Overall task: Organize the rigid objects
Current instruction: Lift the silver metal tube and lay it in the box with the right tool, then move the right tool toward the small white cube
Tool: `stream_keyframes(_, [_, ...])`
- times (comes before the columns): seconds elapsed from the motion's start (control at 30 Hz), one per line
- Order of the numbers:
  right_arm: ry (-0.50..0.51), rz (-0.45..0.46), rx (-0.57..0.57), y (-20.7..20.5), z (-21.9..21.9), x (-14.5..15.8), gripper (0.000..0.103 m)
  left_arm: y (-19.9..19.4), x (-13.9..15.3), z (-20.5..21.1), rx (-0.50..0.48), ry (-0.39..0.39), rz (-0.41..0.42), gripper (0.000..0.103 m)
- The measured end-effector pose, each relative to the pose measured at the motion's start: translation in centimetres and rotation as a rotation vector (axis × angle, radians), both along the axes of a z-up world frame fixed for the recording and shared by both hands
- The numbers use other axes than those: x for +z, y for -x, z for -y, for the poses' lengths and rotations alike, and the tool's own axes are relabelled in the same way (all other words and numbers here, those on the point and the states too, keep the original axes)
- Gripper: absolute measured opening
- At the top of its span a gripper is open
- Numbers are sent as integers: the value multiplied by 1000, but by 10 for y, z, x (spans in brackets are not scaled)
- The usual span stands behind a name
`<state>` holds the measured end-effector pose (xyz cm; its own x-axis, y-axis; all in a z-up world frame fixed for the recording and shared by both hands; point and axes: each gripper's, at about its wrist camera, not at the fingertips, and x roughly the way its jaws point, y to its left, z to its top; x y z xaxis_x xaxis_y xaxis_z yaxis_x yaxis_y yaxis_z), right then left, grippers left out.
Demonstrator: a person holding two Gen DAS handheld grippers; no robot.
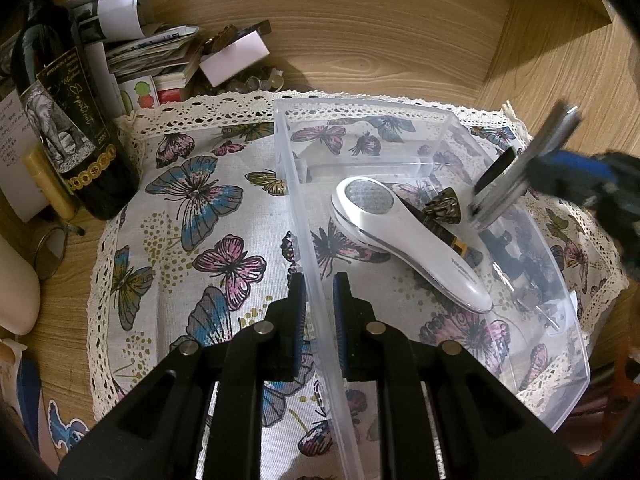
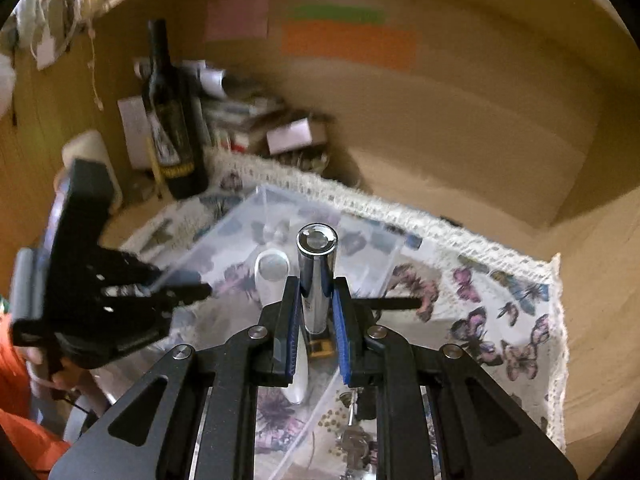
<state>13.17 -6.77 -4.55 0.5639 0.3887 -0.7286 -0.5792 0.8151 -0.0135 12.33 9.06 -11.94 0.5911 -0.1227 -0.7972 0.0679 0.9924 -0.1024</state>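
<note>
A clear plastic box (image 1: 289,168) stands on the butterfly cloth (image 1: 192,220). My left gripper (image 1: 320,300) is shut on the box's left wall. Inside lie a white handheld device (image 1: 400,236), a patterned hair clip (image 1: 442,204) and a bunch of keys (image 1: 532,292). My right gripper (image 2: 316,292) is shut on a shiny metal cylinder (image 2: 316,264), held tilted above the box (image 2: 332,210). In the left wrist view the cylinder (image 1: 552,128) and right gripper (image 1: 540,172) are blurred over the box's right side. The right wrist view shows the left gripper (image 2: 188,292) and the device (image 2: 272,272).
A dark wine bottle (image 1: 68,120) stands at the cloth's back left corner, beside a pile of papers and small boxes (image 1: 152,52). A yellow tube (image 1: 48,184) and glasses (image 1: 50,248) lie left of the cloth. Wooden walls close in the back. An orange sleeve (image 2: 16,360) shows.
</note>
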Motion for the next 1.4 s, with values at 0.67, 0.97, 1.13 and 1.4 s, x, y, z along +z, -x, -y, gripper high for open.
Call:
stream_keyframes(0.67, [84,-146,34,-40,-30,-41,15,-2,0,1,-2,-2,-1,14])
stream_keyframes(0.97, [53,-112,1,-30,-15,-23,15,-2,0,2,-6,-1,-1,14])
stream_keyframes(1.13, [28,-58,-51,-21,8,0,15,-1,0,2,-7,-1,0,14])
stream_keyframes(1.4, [20,-37,-151,-8,47,9,16,-2,0,2,-10,-5,2,14])
